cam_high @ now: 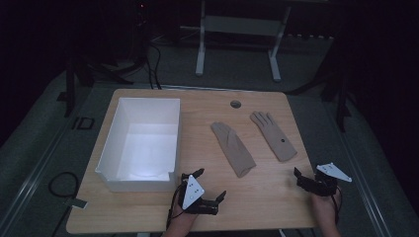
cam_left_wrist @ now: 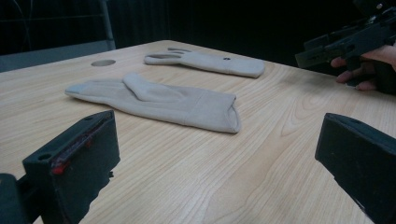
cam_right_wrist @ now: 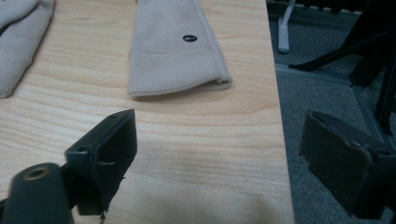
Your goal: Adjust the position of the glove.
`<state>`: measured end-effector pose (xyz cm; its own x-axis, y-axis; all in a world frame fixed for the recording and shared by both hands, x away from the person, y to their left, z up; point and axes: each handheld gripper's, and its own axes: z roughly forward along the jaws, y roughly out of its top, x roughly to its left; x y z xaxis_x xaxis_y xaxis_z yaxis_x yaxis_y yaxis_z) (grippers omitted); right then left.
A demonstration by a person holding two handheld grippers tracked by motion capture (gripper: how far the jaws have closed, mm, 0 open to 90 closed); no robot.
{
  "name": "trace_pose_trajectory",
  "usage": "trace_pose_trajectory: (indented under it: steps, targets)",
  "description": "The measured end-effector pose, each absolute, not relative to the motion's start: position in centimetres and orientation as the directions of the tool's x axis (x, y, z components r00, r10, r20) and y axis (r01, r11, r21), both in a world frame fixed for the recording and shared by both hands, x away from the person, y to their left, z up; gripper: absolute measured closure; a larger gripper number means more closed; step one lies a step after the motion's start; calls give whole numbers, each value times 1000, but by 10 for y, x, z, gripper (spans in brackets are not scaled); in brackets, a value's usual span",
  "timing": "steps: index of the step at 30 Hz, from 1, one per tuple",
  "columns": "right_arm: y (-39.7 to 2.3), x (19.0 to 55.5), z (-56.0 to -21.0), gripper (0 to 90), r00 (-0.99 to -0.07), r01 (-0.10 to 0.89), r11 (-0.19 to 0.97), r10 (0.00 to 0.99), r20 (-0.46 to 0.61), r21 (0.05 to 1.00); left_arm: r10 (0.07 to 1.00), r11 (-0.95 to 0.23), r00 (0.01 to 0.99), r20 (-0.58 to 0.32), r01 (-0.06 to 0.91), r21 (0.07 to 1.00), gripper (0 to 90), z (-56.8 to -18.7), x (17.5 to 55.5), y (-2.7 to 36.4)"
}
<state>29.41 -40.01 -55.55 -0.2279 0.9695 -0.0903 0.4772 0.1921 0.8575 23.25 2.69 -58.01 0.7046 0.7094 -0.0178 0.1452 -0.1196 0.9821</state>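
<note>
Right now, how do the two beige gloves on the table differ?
The left glove lies with its fingers together, thumb folded across the palm; the right glove has its fingers spread. The right glove carries a small dark dot on its cuff half, the left glove shows none. The left glove lies nearer the white bin. Both are beige, flat and untouched.

On the table [cam_high: 148,207], the box [cam_high: 109,133] lies left; two gloves [cam_high: 233,148] [cam_high: 273,135] lie side by side right of it, seemingly apart.
</note>
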Motion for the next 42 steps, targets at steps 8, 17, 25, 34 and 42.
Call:
trace_pose_trajectory:
  steps: [8, 17, 25, 34, 42]
  targets:
    - [-402, 292, -552, 114, -229, 489, 178, 971, -72, 854, 711, -121, 703, -17, 146, 982, 1, -580, 232, 27]
    - [-403, 297, -532, 150, -225, 596, 113, 974, 30, 795, 706, -123, 708, -15, 144, 982, 1, -580, 232, 26]
    - [-388, 303, -518, 135, -271, 586, 134, 962, 38, 799, 703, -125, 711, -15, 144, 982, 1, -580, 232, 26]
    - [-362, 309, -496, 149, -370, 547, 203, 929, 17, 812, 699, -122, 715, -18, 144, 982, 1, -580, 232, 26]
    - [-334, 315, -482, 138, -440, 524, 270, 898, -14, 808, 698, -121, 716, -20, 145, 982, 1, -580, 232, 27]
